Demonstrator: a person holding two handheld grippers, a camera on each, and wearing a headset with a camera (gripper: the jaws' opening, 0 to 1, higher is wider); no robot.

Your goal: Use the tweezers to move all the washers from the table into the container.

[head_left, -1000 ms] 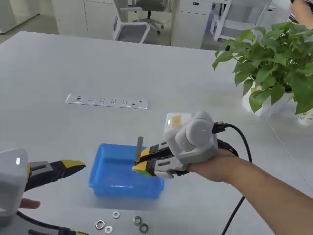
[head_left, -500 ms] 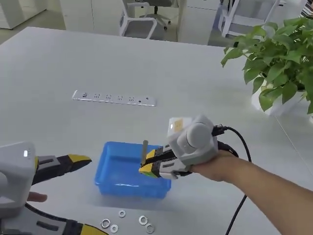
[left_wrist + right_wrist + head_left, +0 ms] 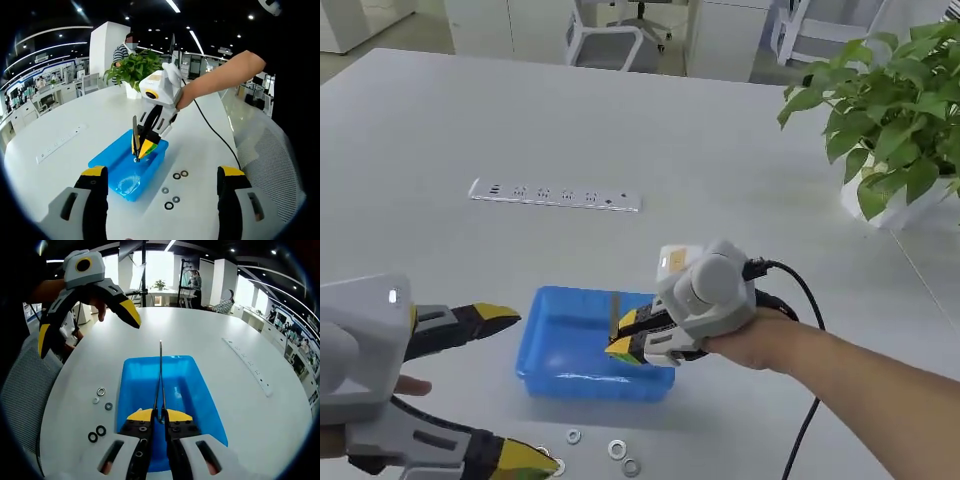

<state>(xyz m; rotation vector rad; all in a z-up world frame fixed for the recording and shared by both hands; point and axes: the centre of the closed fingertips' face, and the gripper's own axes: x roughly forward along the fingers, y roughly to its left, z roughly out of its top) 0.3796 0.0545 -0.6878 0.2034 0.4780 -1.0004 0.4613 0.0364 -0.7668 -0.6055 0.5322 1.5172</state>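
Right gripper (image 3: 159,416) - jaws clamping slim metal tweezers (image 3: 159,375), tips hanging over shallow blue plastic container (image 3: 200,385). Left gripper (image 3: 161,172) hovering alongside, jaws wide apart. Five small metal ring washers (image 3: 101,391) lying on white table (image 3: 200,325) just beside container - judging most of task undone.

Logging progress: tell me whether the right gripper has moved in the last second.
Yes, slightly downward. The tweezers in the right gripper stood with their top above the far rim of the blue container; now it lies below that rim.
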